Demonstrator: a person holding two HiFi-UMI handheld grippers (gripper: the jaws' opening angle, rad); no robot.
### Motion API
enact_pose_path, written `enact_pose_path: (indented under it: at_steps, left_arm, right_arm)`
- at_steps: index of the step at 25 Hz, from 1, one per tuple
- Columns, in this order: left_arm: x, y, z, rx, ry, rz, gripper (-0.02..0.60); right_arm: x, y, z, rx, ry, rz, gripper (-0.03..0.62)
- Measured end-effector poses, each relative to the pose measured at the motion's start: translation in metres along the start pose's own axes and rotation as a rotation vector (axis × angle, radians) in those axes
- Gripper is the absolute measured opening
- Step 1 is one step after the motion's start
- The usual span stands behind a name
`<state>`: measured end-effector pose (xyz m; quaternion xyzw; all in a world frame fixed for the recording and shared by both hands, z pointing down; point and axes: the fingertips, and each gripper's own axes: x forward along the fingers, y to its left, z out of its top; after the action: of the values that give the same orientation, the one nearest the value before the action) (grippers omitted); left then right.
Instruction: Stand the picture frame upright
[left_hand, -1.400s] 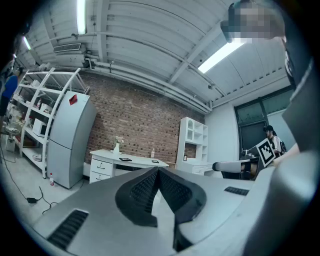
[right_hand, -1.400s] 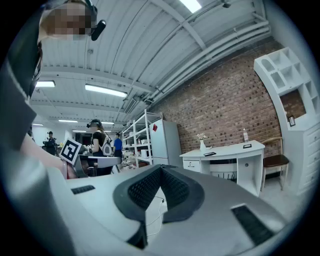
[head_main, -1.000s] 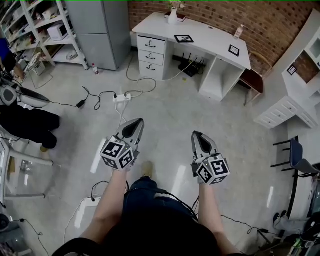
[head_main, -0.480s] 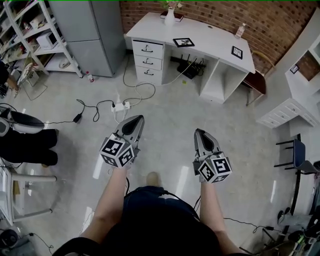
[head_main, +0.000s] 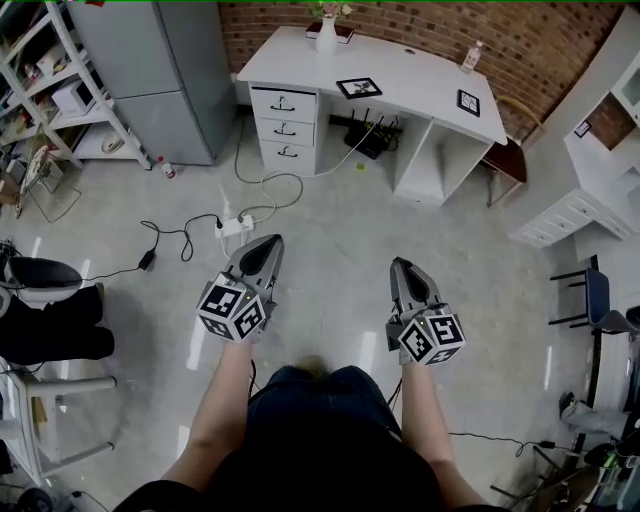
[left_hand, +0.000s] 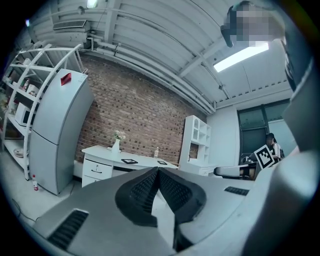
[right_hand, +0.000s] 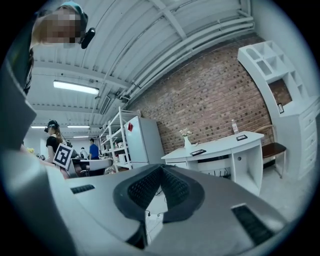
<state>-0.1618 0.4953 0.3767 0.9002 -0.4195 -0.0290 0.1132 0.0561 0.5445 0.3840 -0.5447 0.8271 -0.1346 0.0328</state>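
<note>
Grey left gripper (head_main: 270, 242) and right gripper (head_main: 401, 264), jaws together on nothing, hang well before the white desk (head_main: 420, 82), on which a black picture frame (head_main: 360, 87) lies flat.

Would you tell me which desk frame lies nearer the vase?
The mid-desk frame, close to the vase; the other frame lies by the bottle.

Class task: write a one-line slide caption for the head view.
Left gripper and right gripper, both shut and empty, point toward a white desk where picture frames lie flat.

Picture frame (head_main: 359, 87) on desk (head_main: 420, 75): contents too small
</note>
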Motion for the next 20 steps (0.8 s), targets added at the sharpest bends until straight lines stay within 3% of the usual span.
enact_pose_path:
  at_steps: [8, 20]
  left_arm:
    - [0.001, 0.015, -0.006, -0.048, -0.002, 0.021, 0.000]
    - [0.012, 0.041, 0.011, -0.064, -0.035, 0.063, 0.000]
  right_arm:
    - [0.014, -0.003, 0.003, 0.029, 0.022, -0.011, 0.002]
    - [0.052, 0.002, 0.020, 0.033, -0.004, 0.068, 0.002]
